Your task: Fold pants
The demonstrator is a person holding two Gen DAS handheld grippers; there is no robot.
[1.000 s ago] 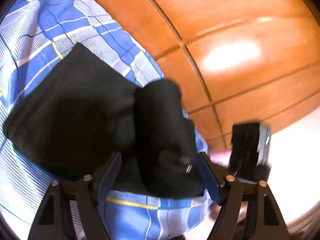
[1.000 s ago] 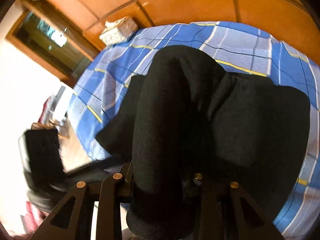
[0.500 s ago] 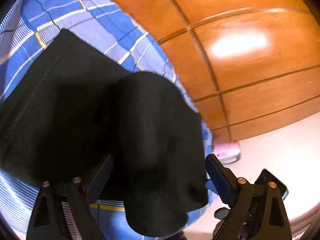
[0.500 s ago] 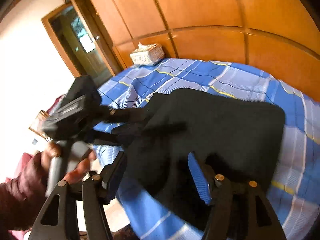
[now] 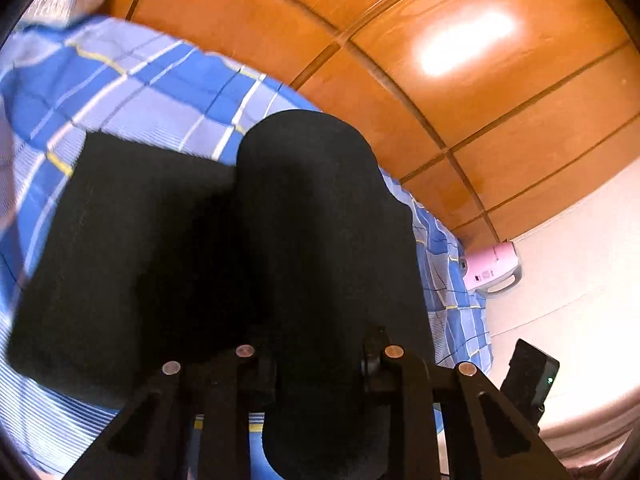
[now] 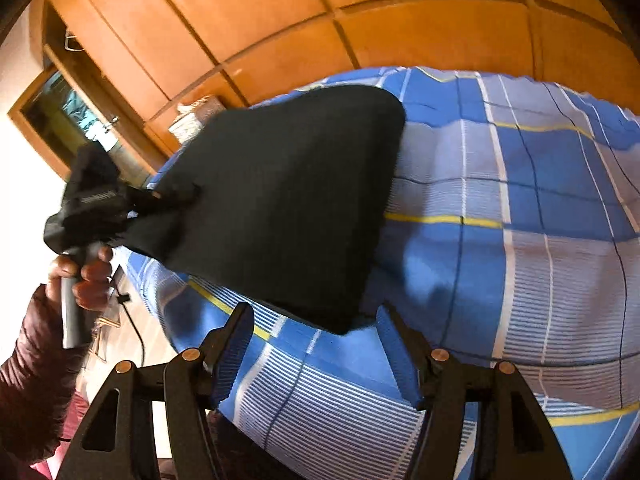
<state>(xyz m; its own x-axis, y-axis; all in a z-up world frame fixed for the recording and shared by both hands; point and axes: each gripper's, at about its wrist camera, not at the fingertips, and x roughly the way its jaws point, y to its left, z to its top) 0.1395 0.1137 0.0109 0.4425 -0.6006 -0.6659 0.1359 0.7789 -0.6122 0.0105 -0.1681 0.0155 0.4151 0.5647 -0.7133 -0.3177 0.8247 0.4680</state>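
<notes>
My left hand-held gripper (image 5: 316, 354) is clamped on a thick bunched roll of the black pants (image 5: 168, 248); the cloth fills the gap between its fingers and bulges up and over toward the camera. To the left of that roll, the rest of the pants lies flat as a dark rectangle on the bed (image 5: 132, 92), which wears a blue plaid sheet with white and yellow lines. Beyond the bed stands an orange wooden panel wall (image 5: 460, 80), and on the pale floor to the right sits a pink appliance (image 5: 490, 268).

My right hand-held gripper (image 6: 316, 350) stands apart, its blue ribbed pads holding nothing, with the near corner of the pants lying just beyond them on the sheet. From this side the pants (image 6: 280, 200) spread as a broad dark shape across the left part of the bed (image 6: 520, 240). At its left edge my left hand-held gripper (image 6: 96, 204) pinches the cloth, with my left hand (image 6: 84, 276) around its grey handle. A patterned box (image 6: 196, 116) sits at the far end, against the wall.
</notes>
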